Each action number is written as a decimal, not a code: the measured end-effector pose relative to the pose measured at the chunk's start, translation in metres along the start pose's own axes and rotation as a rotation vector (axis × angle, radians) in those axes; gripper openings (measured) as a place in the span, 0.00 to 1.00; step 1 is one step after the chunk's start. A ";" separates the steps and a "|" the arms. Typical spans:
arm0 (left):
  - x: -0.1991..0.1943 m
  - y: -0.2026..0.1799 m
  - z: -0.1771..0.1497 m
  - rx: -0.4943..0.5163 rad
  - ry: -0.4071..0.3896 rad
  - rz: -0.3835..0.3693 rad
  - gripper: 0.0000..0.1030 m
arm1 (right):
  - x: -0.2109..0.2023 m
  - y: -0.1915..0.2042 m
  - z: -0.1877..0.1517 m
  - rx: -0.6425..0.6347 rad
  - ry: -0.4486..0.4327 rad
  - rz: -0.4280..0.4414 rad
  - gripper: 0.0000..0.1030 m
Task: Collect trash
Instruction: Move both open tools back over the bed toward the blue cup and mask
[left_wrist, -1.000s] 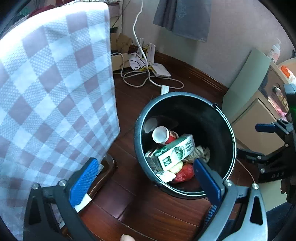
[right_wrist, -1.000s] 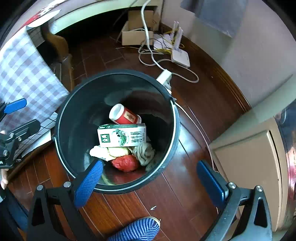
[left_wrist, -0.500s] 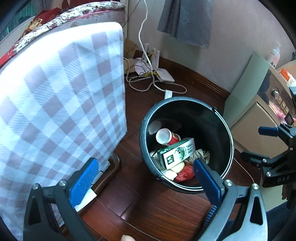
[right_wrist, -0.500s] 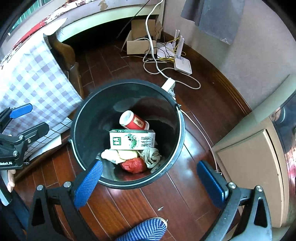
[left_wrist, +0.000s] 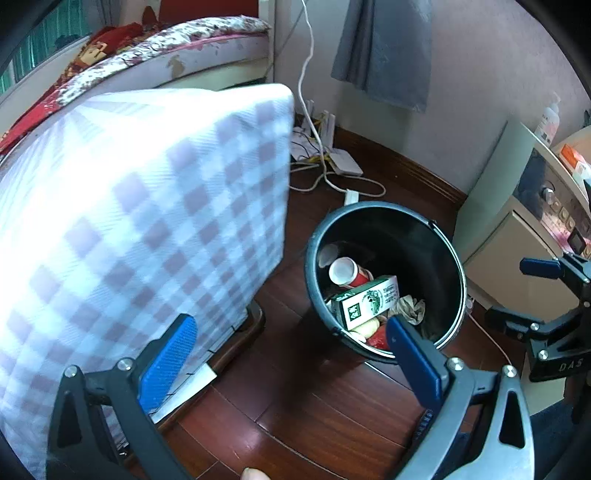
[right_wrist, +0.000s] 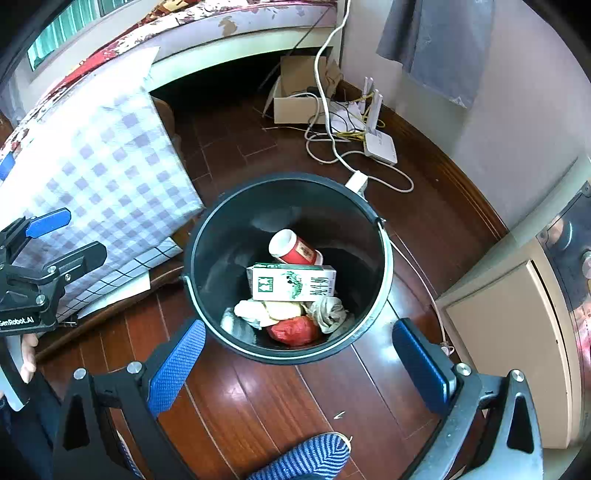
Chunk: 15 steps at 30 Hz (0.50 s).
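Observation:
A black round bin (right_wrist: 192, 258) stands on the dark wooden floor. Inside lie a green-and-white carton (right_wrist: 291, 282), a red paper cup (right_wrist: 295, 251) on its side, a red wad (right_wrist: 293, 330) and crumpled tissue (right_wrist: 328, 308). My right gripper (right_wrist: 299, 365) hovers above the bin's near rim, open and empty. The left wrist view shows the same bin (left_wrist: 458, 280), carton (left_wrist: 365, 301) and cup (left_wrist: 347, 271). My left gripper (left_wrist: 291, 365) is open and empty, to the bin's left. Each gripper shows in the other's view: the left gripper (right_wrist: 64, 240) and the right gripper (left_wrist: 524, 291).
A seat draped in checked cloth (left_wrist: 129, 221) stands close left of the bin. White cables and a router (right_wrist: 380, 147) lie behind it beside a cardboard box (right_wrist: 295, 99). A beige cabinet (right_wrist: 509, 332) is to the right. A striped blue slipper (right_wrist: 306, 461) is at the bottom edge.
Both grippers have risen and drawn back from the bin, which now looks smaller and farther. The trash inside has not moved. Both stay open.

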<state>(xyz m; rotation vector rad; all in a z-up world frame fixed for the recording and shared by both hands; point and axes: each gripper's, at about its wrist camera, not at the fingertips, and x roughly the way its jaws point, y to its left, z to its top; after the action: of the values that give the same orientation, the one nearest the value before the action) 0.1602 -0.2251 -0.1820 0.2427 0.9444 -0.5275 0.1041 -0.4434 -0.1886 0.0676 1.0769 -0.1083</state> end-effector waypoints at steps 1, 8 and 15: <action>-0.004 0.002 -0.001 -0.004 -0.004 0.004 0.99 | -0.002 0.003 -0.001 -0.002 -0.004 0.001 0.99; -0.030 0.017 -0.007 -0.023 -0.032 0.028 0.99 | -0.020 0.024 0.002 -0.026 -0.043 0.026 0.99; -0.059 0.033 -0.007 -0.068 -0.080 0.063 0.99 | -0.038 0.047 0.011 -0.057 -0.097 0.049 0.99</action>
<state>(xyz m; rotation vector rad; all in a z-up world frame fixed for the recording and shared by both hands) 0.1446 -0.1753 -0.1383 0.1880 0.8727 -0.4428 0.1014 -0.3960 -0.1502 0.0370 0.9800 -0.0370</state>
